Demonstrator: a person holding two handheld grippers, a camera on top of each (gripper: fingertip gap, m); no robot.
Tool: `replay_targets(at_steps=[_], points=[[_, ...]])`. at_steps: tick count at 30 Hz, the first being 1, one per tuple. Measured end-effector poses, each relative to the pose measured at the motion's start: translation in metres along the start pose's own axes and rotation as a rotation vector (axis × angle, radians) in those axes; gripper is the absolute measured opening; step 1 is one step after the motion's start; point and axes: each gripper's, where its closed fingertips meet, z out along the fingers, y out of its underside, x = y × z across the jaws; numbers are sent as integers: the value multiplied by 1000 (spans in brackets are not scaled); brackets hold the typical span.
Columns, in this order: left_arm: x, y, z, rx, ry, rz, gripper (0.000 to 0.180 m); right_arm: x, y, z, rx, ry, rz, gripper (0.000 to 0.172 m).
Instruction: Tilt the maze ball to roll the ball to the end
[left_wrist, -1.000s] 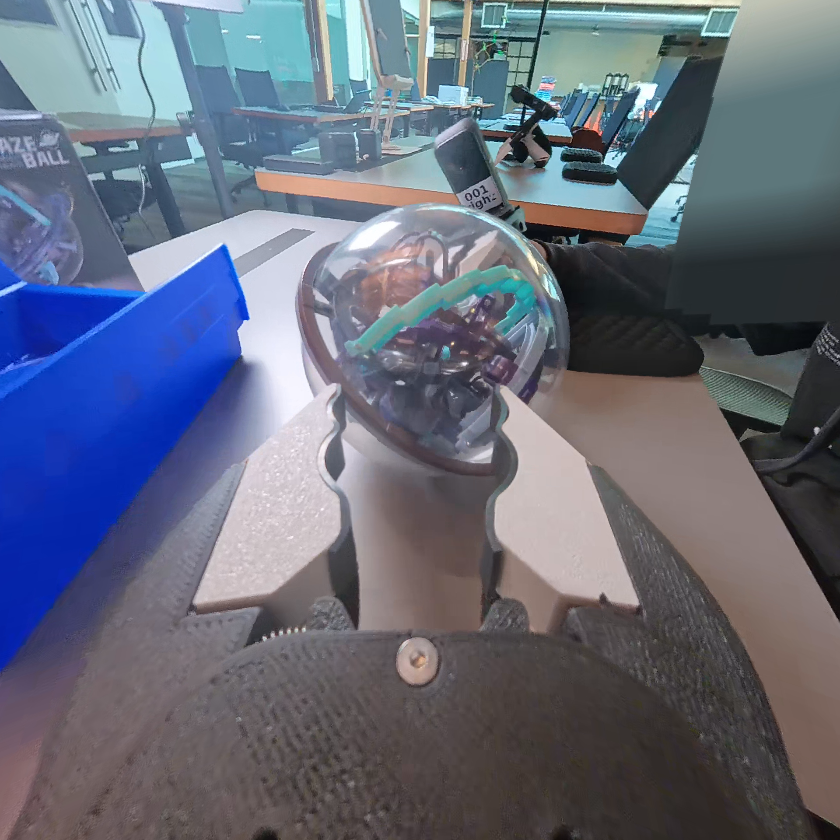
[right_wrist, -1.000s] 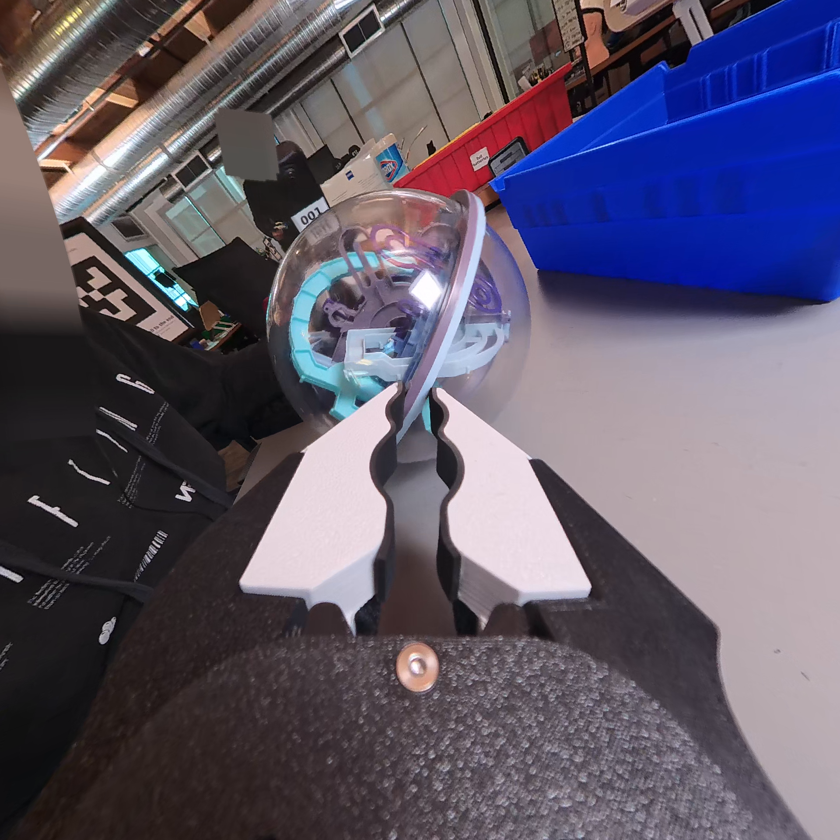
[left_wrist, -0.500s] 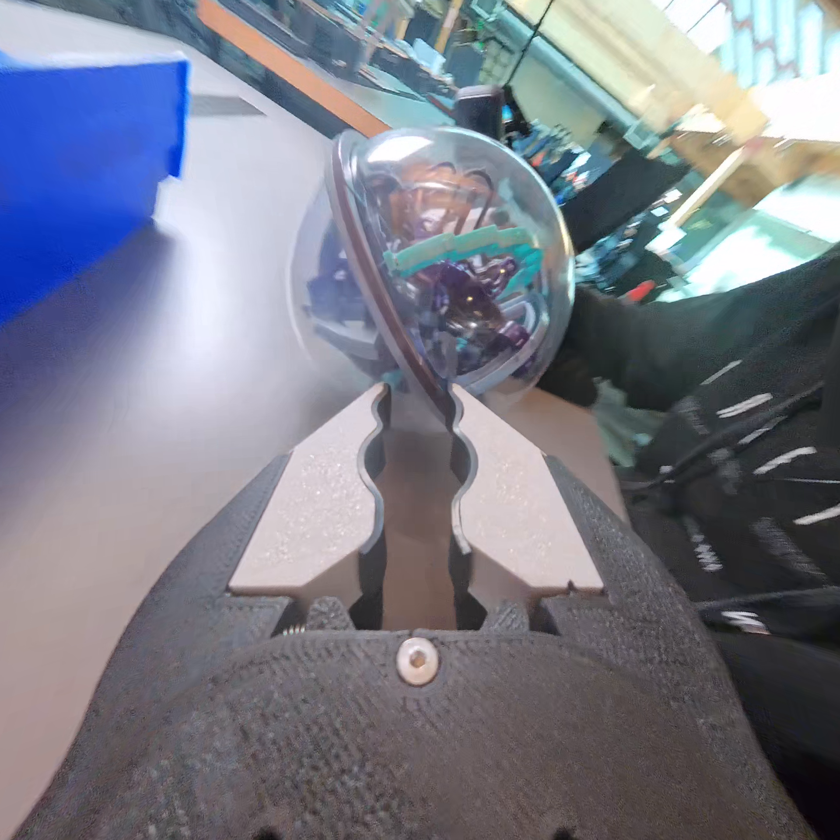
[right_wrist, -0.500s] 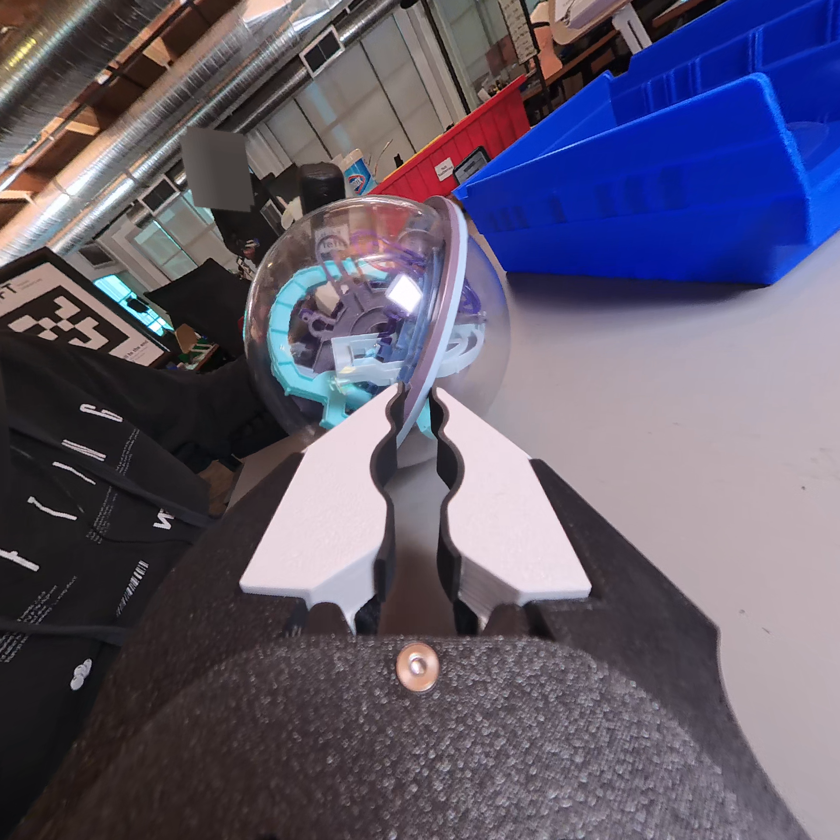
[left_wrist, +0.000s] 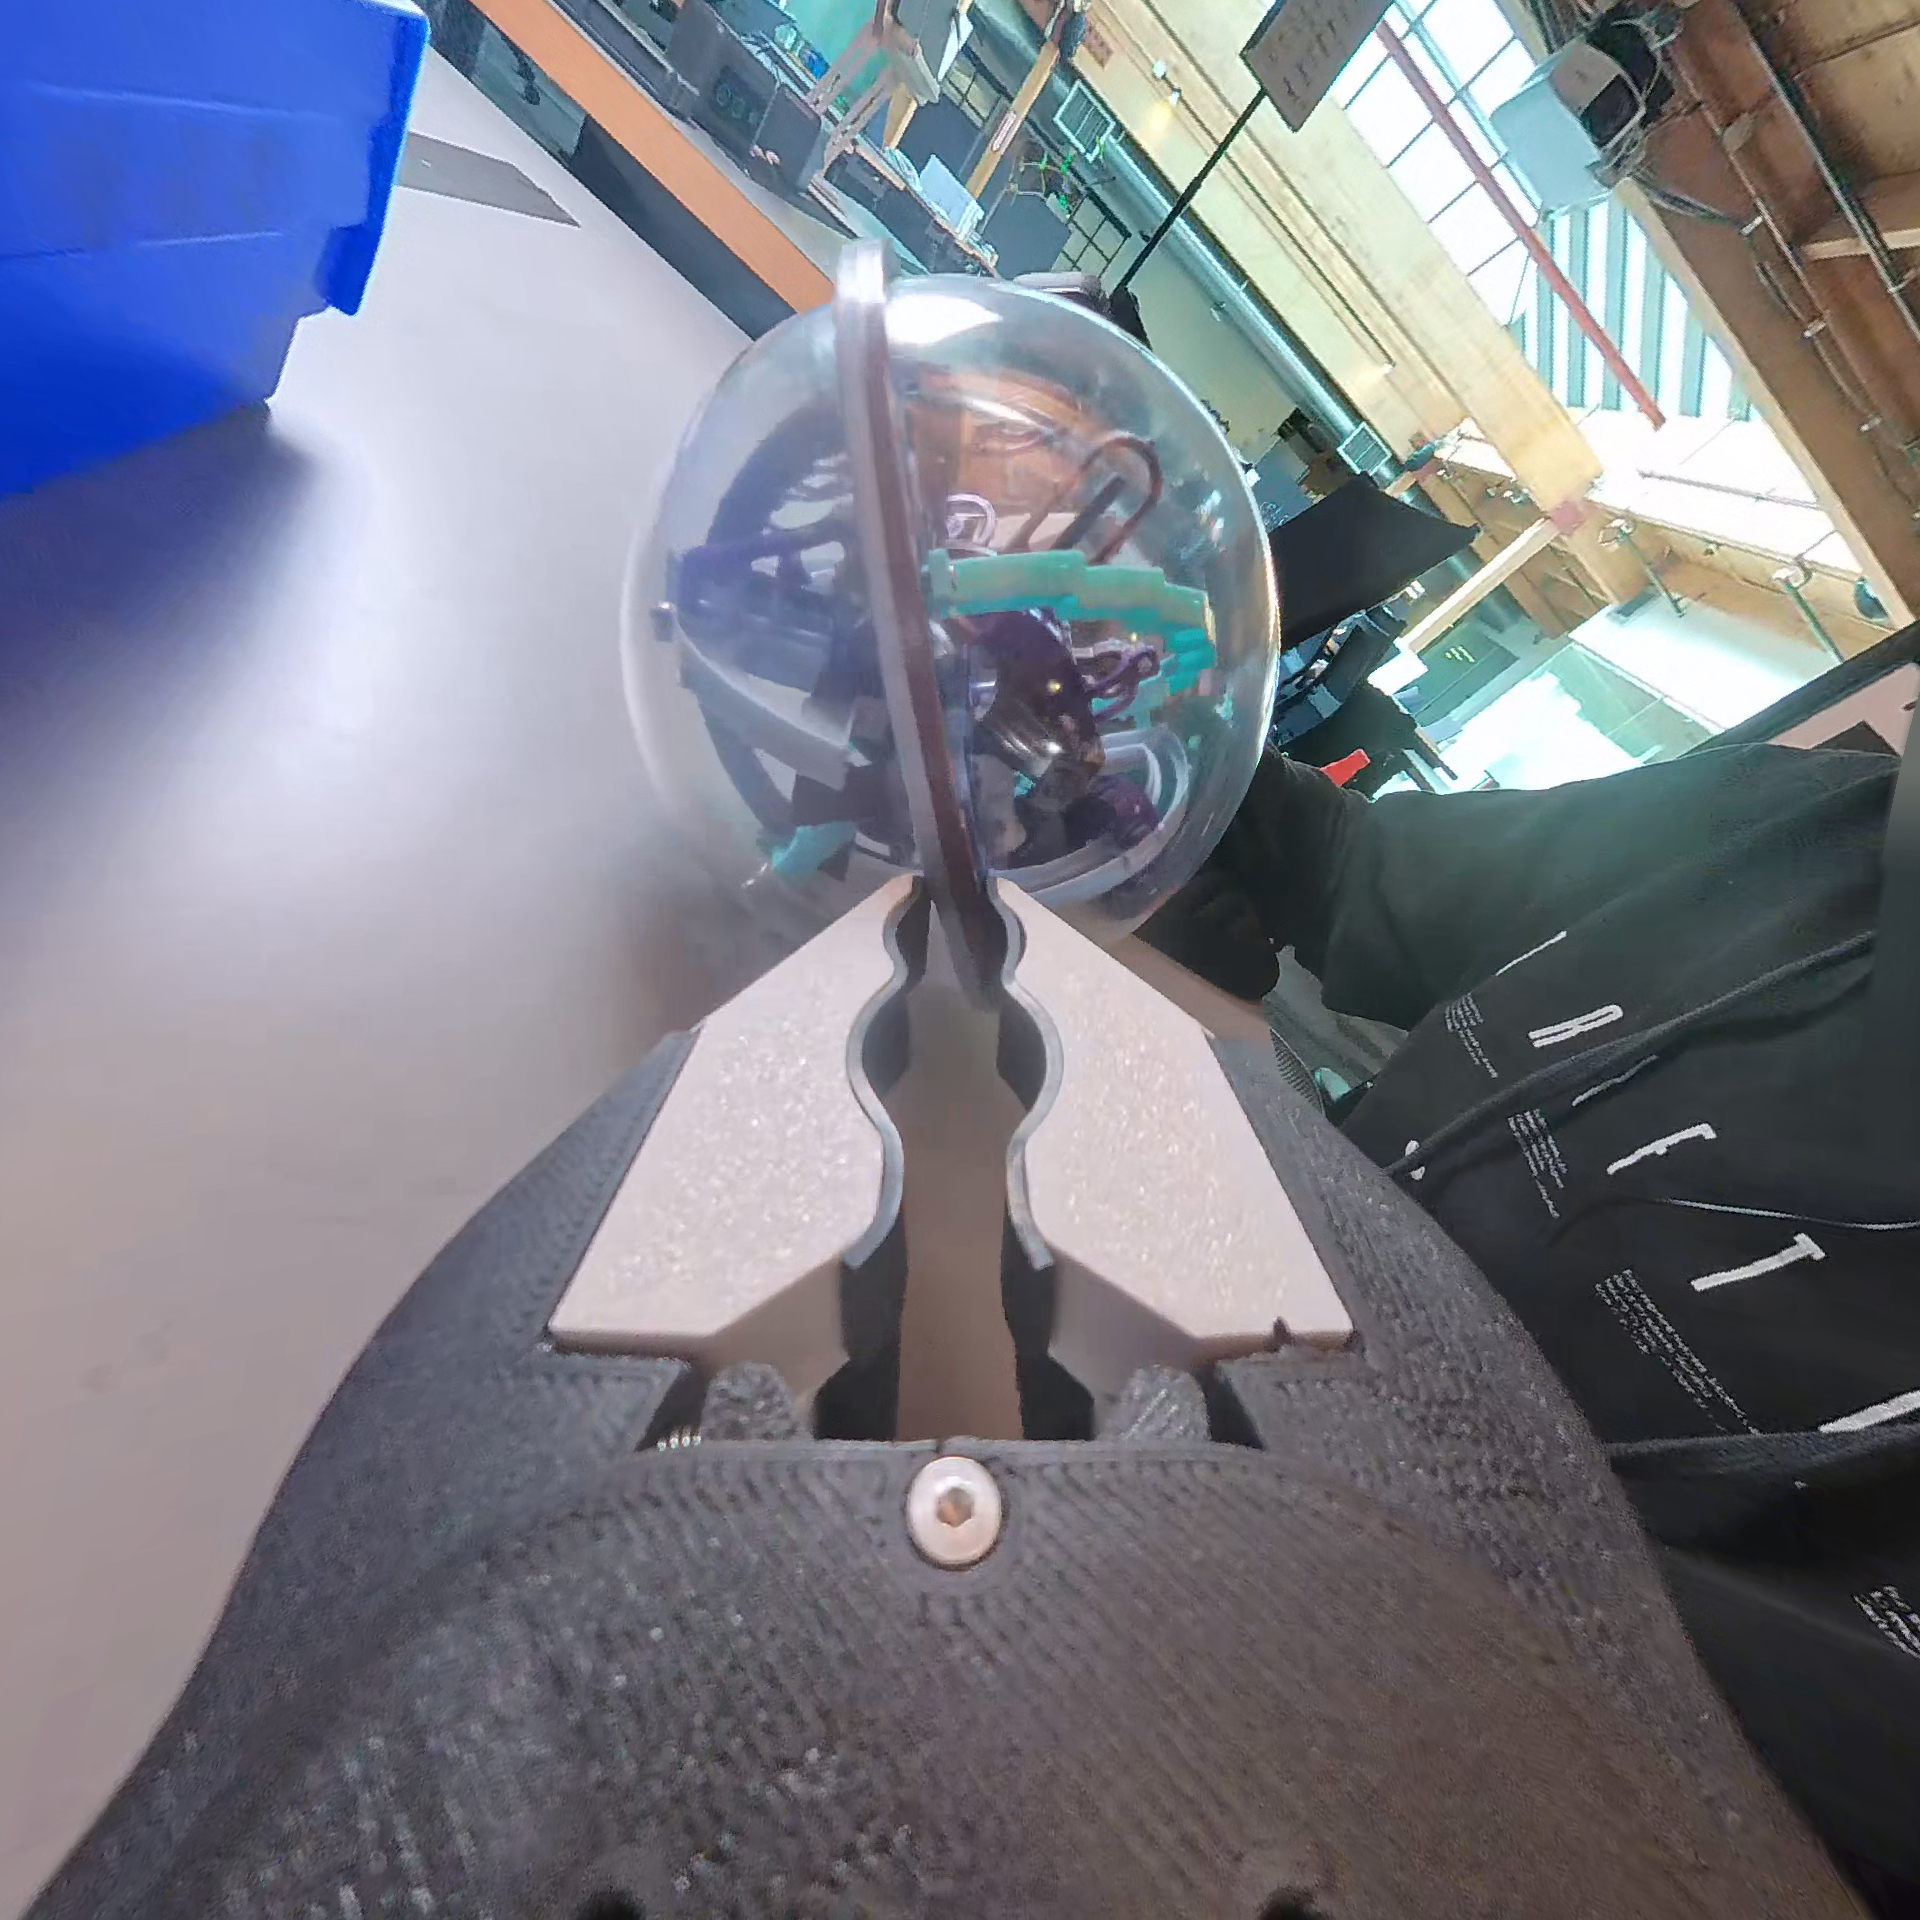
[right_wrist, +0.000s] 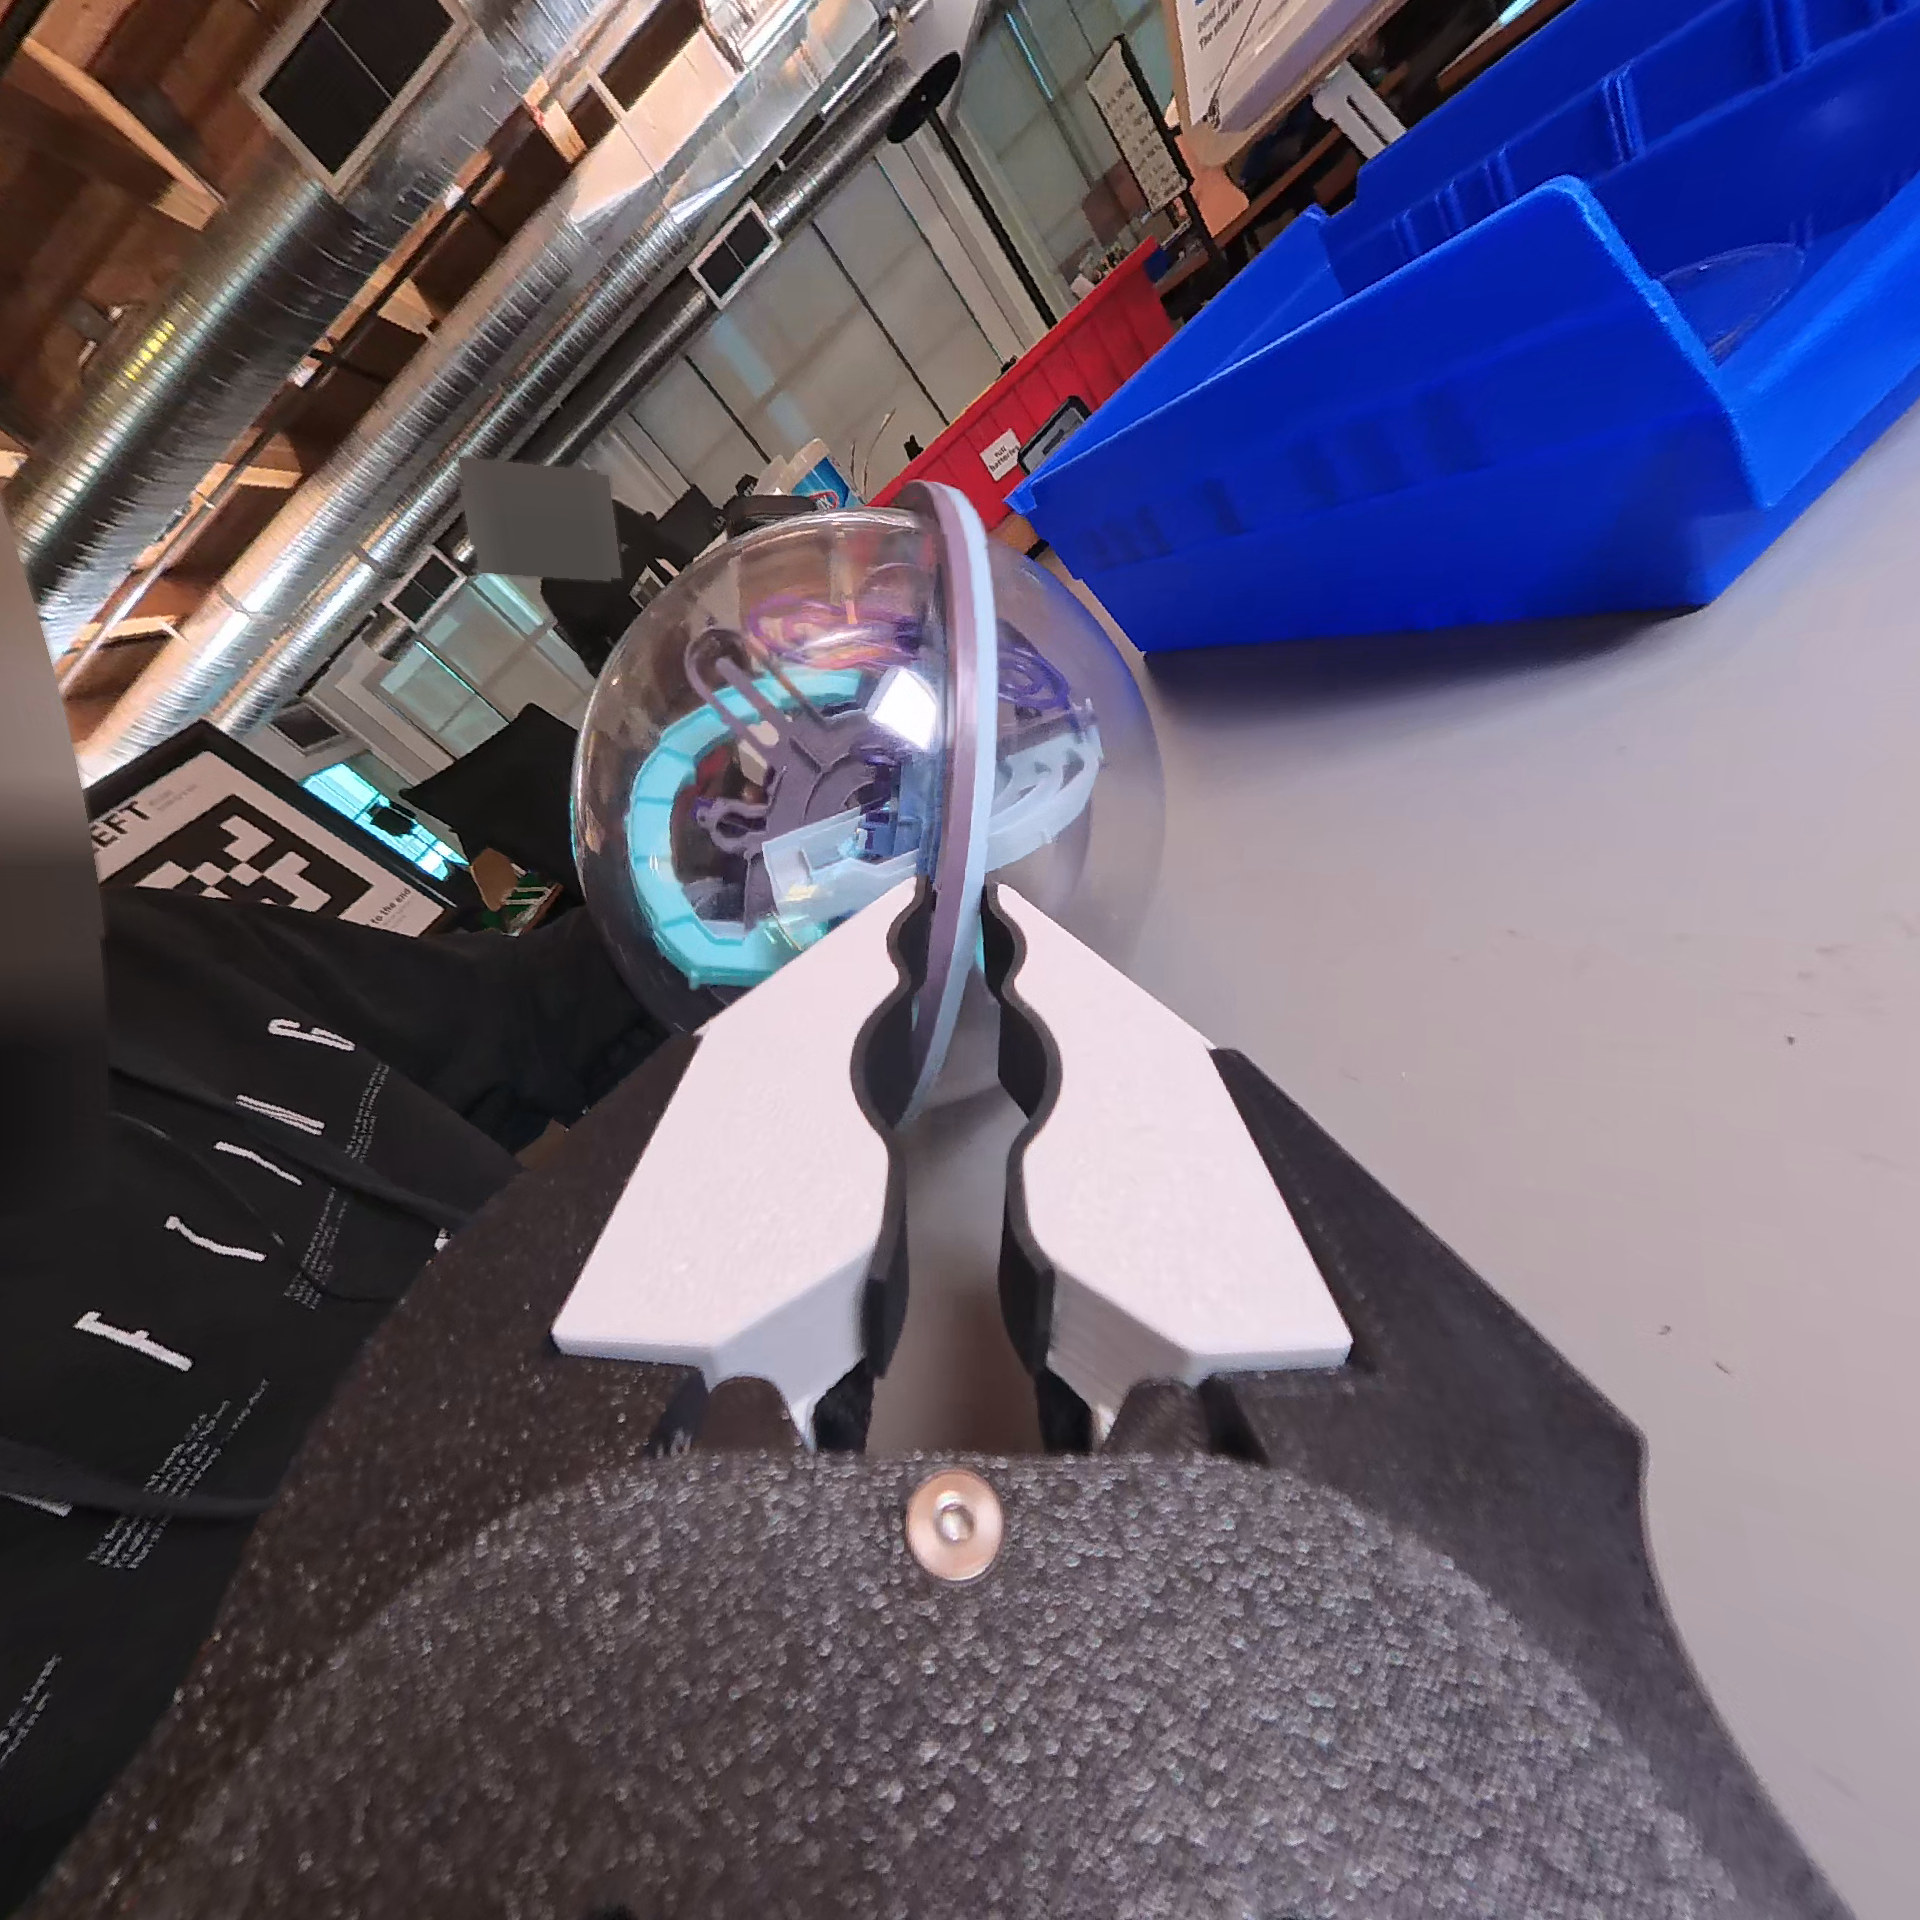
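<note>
1. The left gripper (left_wrist: 954, 920) is closed on the maze ball (left_wrist: 945, 592): its two pale fingers (left_wrist: 790, 1091) pinch the thin dark rim (left_wrist: 883, 499) that runs round the clear sphere, right at the fingertips.
2. The right gripper (right_wrist: 951, 920) is likewise closed on the maze ball (right_wrist: 862, 769), its white fingers (right_wrist: 769, 1112) clamped on the grey rim (right_wrist: 966, 665) at the sphere's lower edge.
3. The ball sits straight ahead of each gripper, just past the fingertips, with the rim standing nearly upright and leaning a little in both views.
4. Inside the sphere there are teal tracks (left_wrist: 1070, 603), purple parts and pale grey ramps (right_wrist: 1039, 790). The small ball inside cannot be picked out with certainty.
5. In the right wrist view the ball hangs over the grey surface (right_wrist: 1507, 935), which spreads ahead and to the right of the gripper.
6. A blue bin (right_wrist: 1507, 416) stands on the surface ahead and to the right of the right gripper, well apart from the ball; in the left wrist view a blue bin (left_wrist: 177, 208) lies ahead and to the left.
7. A person's dark sleeve (left_wrist: 1558, 883) shows beside the ball, to the right of the left gripper, and black clothing (right_wrist: 208, 1143) with white markings fills the left side of the right wrist view.
</note>
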Motion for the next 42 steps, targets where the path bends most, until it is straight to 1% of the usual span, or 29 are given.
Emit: replay_targets(at_steps=[9,18,21,24,31,35,42], points=[[14,-13,-2,60,38,10,6,-1,0,-1,3,-14,9,6],[26,-15,-1,68,83,3,6,0,-2,-2,11,-18,25,6],[31,-18,-1,79,84,62,6,-4,-3,-3,25,-35,2,6],[41,-21,0,87,77,165,6,-10,-6,-5,53,-56,-46,6],[72,-27,-3,129,114,412,6,-30,-9,-7,102,-89,-269,6],[80,-30,-6,155,121,480,6,-37,-7,-6,99,-85,-361,6],[102,-26,3,152,150,573,5,-32,-8,-4,97,-23,-410,3]])
